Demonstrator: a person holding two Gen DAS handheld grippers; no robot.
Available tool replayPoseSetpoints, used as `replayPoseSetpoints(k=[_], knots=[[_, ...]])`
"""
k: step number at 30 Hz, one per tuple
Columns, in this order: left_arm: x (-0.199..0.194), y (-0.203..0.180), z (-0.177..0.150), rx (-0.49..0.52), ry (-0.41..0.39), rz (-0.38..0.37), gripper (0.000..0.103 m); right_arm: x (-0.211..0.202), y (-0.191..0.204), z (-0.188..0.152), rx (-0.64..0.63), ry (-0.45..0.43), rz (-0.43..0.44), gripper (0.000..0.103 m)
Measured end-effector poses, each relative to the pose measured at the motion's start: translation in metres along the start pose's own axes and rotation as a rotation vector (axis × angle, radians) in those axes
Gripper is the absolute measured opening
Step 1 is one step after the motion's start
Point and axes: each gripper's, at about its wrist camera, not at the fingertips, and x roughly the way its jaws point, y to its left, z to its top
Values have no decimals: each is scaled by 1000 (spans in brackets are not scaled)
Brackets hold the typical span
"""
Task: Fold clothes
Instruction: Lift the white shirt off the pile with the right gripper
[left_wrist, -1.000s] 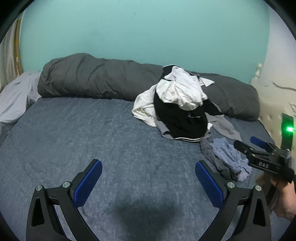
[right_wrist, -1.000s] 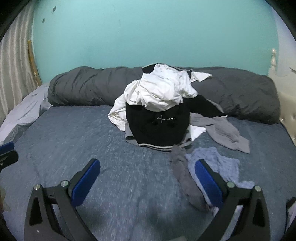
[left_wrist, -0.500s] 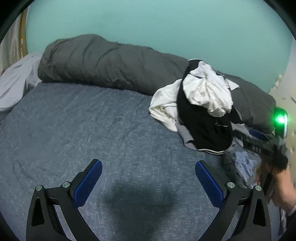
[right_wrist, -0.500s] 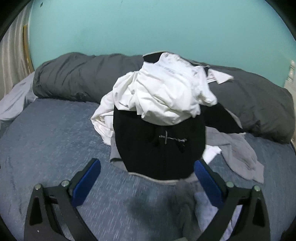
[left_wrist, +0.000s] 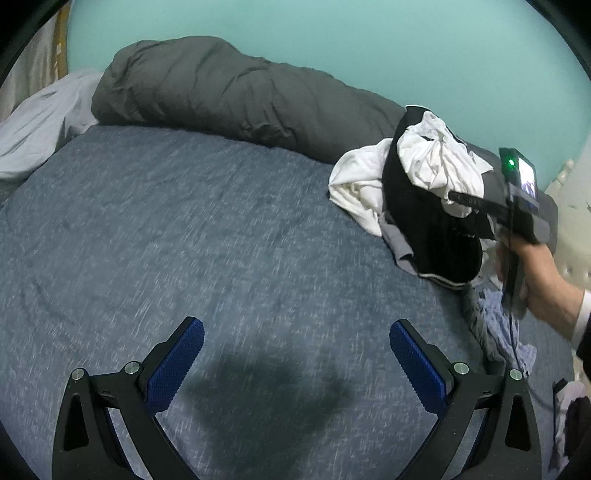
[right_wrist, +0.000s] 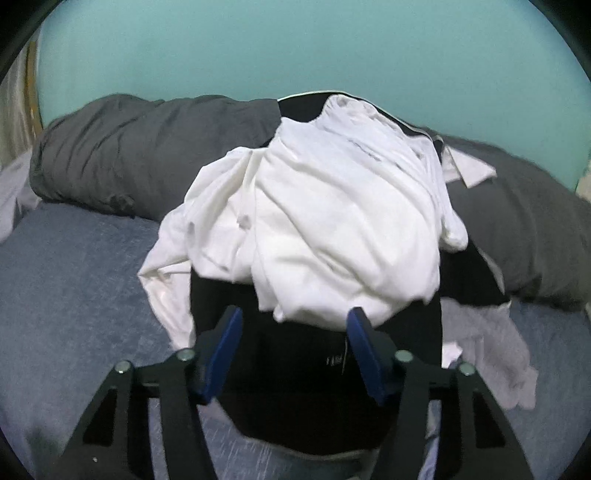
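No writing can be read; the black top (right_wrist: 295, 369) bears only a small blurred white mark. 1 heap of clothes (right_wrist: 332, 236) lies on the bed (left_wrist: 184, 240) against 1 grey duvet (left_wrist: 229, 92): white shirts over the black top, grey pieces beside. The right hand-held gripper (right_wrist: 295, 332) is closing, pads either side of the white shirt's hem, not pressing. The left hand-held gripper (left_wrist: 295, 354) is spread over bare bed.

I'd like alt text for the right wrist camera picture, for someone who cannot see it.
The right tool, its blue pads closing but gripping nothing yet, reaches at a heap of clothes: a crumpled white garment on top of a black garment. The heap lies on a blue-grey bed, with a rolled dark grey duvet and a teal wall behind.
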Motion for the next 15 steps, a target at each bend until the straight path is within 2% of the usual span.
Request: replayPoseSetpoints(k=[2, 4, 5, 6, 8, 11, 15], knots=[[-1, 4, -1, -5, 0, 2, 103, 9, 0, 6, -1, 14, -16, 37], [-4, 7, -1, -8, -3, 1, 103, 17, -3, 11, 15, 36, -22, 27], [-5, 8, -2, -8, -6, 1, 103, 21, -5, 13, 22, 47, -18, 14], [-6, 9, -3, -7, -9, 2, 103, 23, -5, 14, 21, 54, -17, 9], [-9, 10, -6, -11, -12, -1, 103, 22, -5, 17, 15, 50, -13, 4], [-14, 12, -11, -22, -14, -7, 103, 8, -5, 12, 1, 15, -4, 3], [-23, 7, -22, -4, -12, -11, 103, -27, -4, -2, -34, -57, 62, 3]])
